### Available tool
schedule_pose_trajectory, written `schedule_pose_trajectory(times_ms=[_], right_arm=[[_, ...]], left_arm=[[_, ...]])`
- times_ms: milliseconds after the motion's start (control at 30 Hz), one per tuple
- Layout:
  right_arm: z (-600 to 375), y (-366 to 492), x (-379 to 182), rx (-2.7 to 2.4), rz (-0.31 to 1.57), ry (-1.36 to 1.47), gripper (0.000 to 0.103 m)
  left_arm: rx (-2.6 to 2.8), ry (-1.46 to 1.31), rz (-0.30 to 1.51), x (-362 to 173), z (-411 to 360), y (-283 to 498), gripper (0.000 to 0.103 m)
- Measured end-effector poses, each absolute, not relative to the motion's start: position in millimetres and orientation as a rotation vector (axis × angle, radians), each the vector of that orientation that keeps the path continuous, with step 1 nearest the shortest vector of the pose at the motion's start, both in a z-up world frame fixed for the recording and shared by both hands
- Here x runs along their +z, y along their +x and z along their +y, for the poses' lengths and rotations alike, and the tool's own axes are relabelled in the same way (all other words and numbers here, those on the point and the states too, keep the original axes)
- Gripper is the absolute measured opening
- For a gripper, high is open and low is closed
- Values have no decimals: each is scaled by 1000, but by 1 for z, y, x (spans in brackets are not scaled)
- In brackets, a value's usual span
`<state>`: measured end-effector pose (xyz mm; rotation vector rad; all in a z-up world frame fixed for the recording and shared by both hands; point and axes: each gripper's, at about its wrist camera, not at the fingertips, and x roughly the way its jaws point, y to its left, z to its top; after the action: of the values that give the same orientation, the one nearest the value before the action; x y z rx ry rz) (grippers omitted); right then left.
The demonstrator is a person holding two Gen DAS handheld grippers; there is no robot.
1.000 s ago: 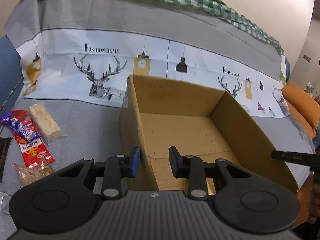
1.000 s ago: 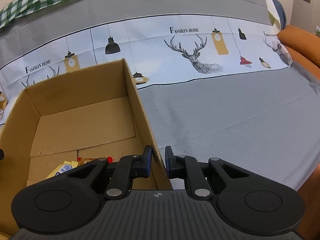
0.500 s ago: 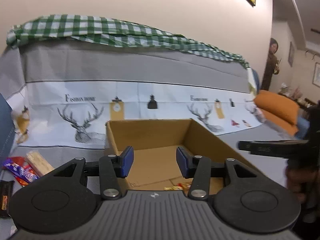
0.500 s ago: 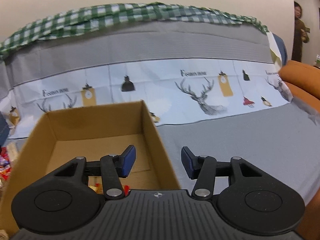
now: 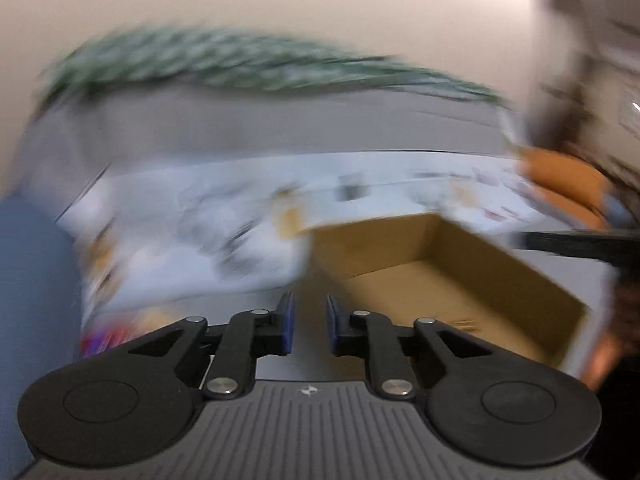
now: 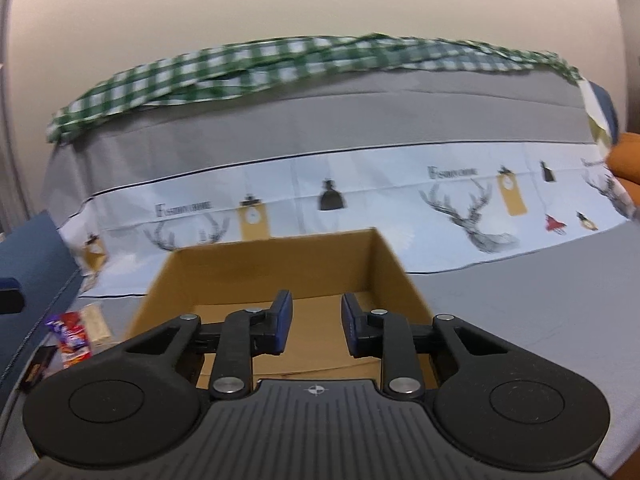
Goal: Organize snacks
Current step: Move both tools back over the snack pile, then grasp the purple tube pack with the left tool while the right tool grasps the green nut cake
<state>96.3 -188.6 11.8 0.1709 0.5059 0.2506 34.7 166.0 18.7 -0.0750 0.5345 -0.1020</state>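
Observation:
An open cardboard box (image 6: 276,268) stands on the grey sofa cover; in the blurred left wrist view the box (image 5: 460,272) lies to the right. My right gripper (image 6: 316,326) is open and empty, held above the box's near side. My left gripper (image 5: 308,326) is open with a narrow gap and empty, to the left of the box. Several snack packets (image 6: 74,336) lie on the cover left of the box; they show only as a red and purple blur (image 5: 108,340) in the left wrist view.
A printed deer cover (image 6: 472,216) runs along the sofa back, with a green checked cloth (image 6: 280,64) on top. An orange cushion (image 5: 568,192) sits at the right. A blue sofa arm (image 6: 32,256) is at the left. The other gripper's dark finger (image 5: 580,242) shows at the right.
My left gripper has swung left, off the box, and its jaws have narrowed; the view is motion-blurred. My right gripper has shifted left over the box and its jaws have narrowed a little.

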Motion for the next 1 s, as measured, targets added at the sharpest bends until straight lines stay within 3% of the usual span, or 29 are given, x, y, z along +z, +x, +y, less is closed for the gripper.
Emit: schedule_pose_trajectory(times_ms=[33, 333, 567, 767, 833, 1000], right_arm=[[-183, 94, 13, 268, 501, 164, 28], [-101, 69, 30, 669, 477, 106, 30], [-2, 39, 20, 933, 583, -138, 55], [59, 33, -9, 863, 720, -310, 77], [73, 36, -17, 816, 745, -345, 81], [95, 36, -46, 739, 833, -510, 84]], left_arm=[[-25, -132, 563, 16, 182, 38, 8], [87, -370, 855, -26, 246, 57, 11], [78, -386, 969, -45, 261, 56, 24], [71, -371, 1010, -54, 263, 59, 28], [49, -361, 1012, -55, 261, 59, 30], [-46, -212, 1038, -64, 240, 63, 48]])
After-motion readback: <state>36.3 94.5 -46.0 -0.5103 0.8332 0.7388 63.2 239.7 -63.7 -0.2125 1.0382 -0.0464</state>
